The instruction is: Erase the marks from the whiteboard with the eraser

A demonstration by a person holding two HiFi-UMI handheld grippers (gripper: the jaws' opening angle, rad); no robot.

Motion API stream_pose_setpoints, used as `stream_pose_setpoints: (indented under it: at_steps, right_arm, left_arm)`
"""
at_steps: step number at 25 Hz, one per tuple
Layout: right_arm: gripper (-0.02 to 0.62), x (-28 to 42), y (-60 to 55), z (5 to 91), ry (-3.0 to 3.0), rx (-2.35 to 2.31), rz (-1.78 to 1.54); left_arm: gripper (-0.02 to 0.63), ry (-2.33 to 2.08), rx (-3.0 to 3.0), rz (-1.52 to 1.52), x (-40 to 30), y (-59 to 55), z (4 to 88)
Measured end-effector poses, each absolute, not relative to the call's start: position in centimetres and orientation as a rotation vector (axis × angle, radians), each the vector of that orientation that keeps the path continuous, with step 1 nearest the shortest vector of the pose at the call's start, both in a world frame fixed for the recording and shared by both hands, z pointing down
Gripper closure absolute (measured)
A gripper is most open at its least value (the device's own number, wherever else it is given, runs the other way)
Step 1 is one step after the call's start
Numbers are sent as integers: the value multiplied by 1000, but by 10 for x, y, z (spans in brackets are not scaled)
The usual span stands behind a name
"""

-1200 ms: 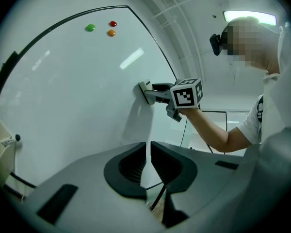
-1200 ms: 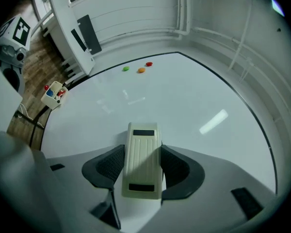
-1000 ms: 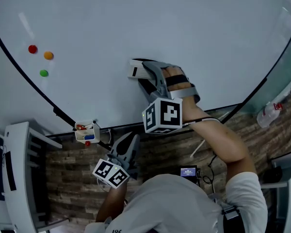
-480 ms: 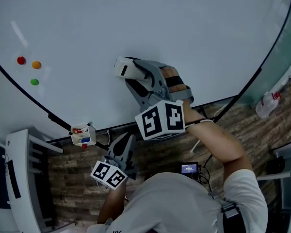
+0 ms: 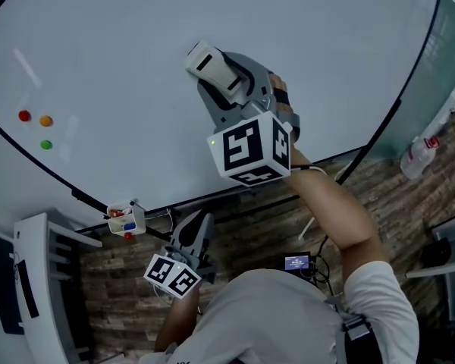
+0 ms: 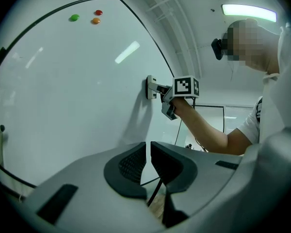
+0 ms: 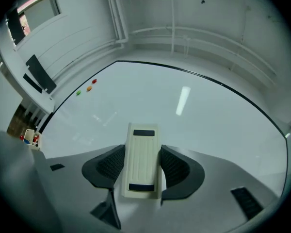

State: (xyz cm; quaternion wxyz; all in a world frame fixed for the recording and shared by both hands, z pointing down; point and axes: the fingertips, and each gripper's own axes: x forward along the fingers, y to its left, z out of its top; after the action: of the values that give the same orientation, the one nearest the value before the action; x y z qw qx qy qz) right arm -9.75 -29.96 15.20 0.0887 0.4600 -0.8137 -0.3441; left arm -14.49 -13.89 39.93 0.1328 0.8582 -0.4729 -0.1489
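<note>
The whiteboard [image 5: 121, 44] fills the upper part of the head view, and I see no ink marks on it. My right gripper [image 5: 218, 73] is shut on the cream eraser [image 5: 208, 61], which it presses flat against the board near its middle. In the right gripper view the eraser [image 7: 143, 161] sits lengthwise between the two dark pads. From the left gripper view the eraser [image 6: 151, 87] meets the board edge-on. My left gripper [image 5: 198, 227] hangs low below the board's bottom edge, and it is shut [image 6: 148, 152] with nothing in it.
Red [image 5: 23, 116], orange [image 5: 45, 120] and green [image 5: 45, 145] magnets sit at the board's left. A small marker holder [image 5: 121, 220] hangs on the black frame's lower edge. A spray bottle [image 5: 421, 154] stands at right. A white rack [image 5: 38, 279] is at lower left.
My right gripper has slid the eraser up the board, away from the bottom edge. The left gripper has stayed low and shut.
</note>
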Motion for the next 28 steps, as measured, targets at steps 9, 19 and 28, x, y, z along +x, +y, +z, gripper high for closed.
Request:
stream_pose_setpoints:
  at_steps: [9,19,28]
  right_arm:
    - [342,-18,-324,140,-2455,1518,-902]
    - [342,60,-351,141,-2422,1642,-862]
    - [342,122,-367,146,-2353,1738,-866]
  left_arm:
    - [571,-1361,2512,-379,-114,-145,395]
    - [571,-1337,2530,-357,-83,-152,395]
    - [571,-1342,2532,-341,-64,-160,395]
